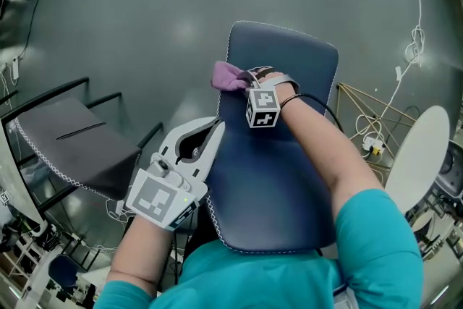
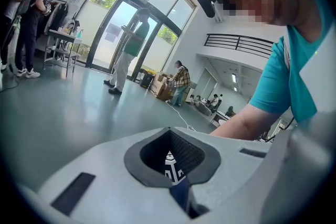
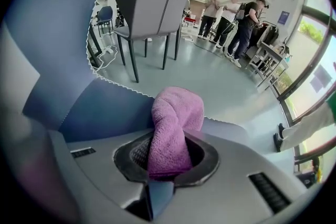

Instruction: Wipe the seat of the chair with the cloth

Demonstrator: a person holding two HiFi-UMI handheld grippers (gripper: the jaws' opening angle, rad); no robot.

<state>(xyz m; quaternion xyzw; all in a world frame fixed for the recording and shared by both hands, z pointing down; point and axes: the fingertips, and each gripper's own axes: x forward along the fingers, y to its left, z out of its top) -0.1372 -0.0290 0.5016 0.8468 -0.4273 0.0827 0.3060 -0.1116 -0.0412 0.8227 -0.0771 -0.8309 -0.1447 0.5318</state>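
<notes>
From the head view, the right gripper [image 1: 249, 80] has its jaws clenched on a bunched pink terry cloth [image 1: 228, 76], pressed to the far left part of the dark blue padded chair seat [image 1: 271, 177]. The white left gripper [image 1: 218, 126] rests at the seat's left edge. A grey chair [image 1: 69, 135] stands well apart at the left.

In the left gripper view, the left gripper [image 2: 169, 132] looks closed on nothing, though the angle is poor.

In the right gripper view, the right gripper [image 3: 167, 150] pinches the cloth [image 3: 176, 115], which bulges out over the seat [image 3: 97, 107].
</notes>
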